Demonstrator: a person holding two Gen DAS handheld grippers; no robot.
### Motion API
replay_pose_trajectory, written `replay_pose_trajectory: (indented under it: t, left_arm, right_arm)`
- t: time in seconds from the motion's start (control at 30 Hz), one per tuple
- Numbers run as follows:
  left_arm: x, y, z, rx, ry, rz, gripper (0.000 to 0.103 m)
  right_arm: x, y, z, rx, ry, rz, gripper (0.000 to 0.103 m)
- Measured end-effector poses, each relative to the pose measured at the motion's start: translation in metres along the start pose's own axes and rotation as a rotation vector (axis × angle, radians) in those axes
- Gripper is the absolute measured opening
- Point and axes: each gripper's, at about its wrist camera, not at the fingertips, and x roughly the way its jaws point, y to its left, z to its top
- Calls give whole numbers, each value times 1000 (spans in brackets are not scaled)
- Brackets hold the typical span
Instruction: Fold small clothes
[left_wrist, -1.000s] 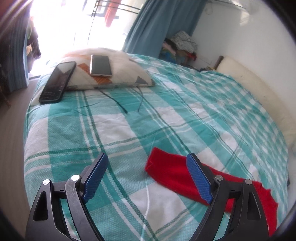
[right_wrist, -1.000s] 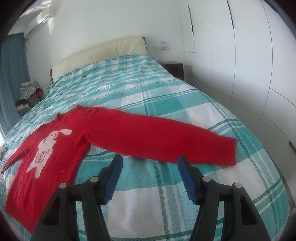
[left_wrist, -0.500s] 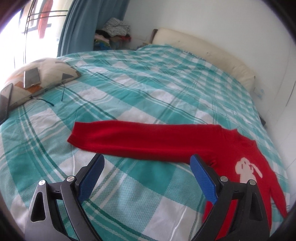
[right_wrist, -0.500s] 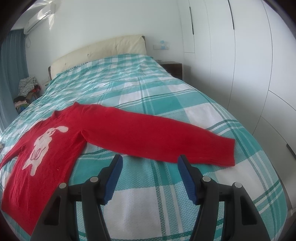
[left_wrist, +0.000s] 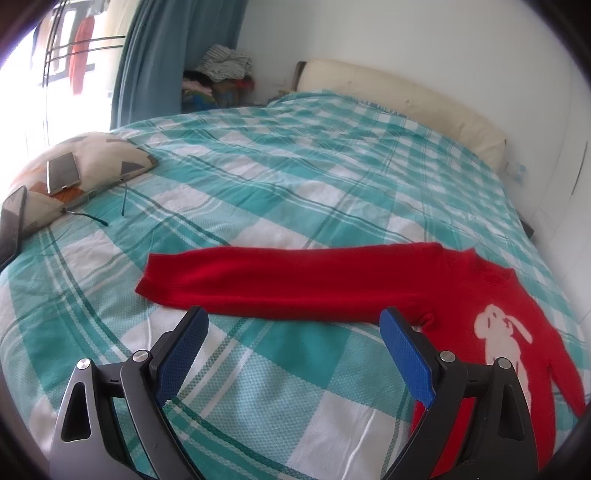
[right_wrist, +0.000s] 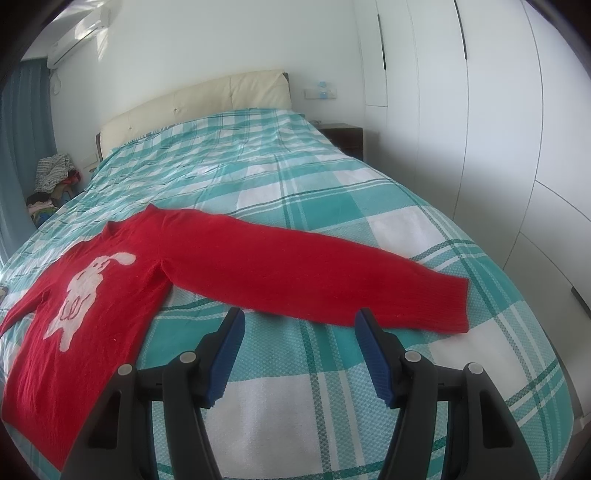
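A small red sweater (left_wrist: 461, 291) with a white rabbit on its chest lies flat, face up, on the bed, both sleeves spread out sideways. In the left wrist view one sleeve (left_wrist: 280, 280) stretches left, and my left gripper (left_wrist: 295, 325) is open and empty just in front of it. In the right wrist view the sweater (right_wrist: 110, 280) lies at left and its other sleeve (right_wrist: 325, 280) stretches right. My right gripper (right_wrist: 299, 317) is open and empty just in front of that sleeve.
The bed (left_wrist: 295, 177) has a teal and white checked cover. A patterned pillow (left_wrist: 99, 166) with a phone (left_wrist: 62, 178) on it and a dark tablet (left_wrist: 11, 225) lie at its left edge. White wardrobes (right_wrist: 480, 110) stand on the right, a clothes pile (left_wrist: 221, 70) in the corner.
The left gripper view has swung right, from the pillow and cuff toward the whole sleeve and chest. The right gripper view has shifted slightly. Both grippers stay open.
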Motion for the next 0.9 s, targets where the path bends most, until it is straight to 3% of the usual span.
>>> replay_pose_trajectory:
  t: [0.4,0.9]
  left_arm:
    - [-1,-12,-4,71,1,11,96]
    - [2,-11,-6,75,20,22,96]
  right_arm:
    - [-1,-1,0,9,-4,-3,62]
    - [-1,-1,0,10,-4,-3,62]
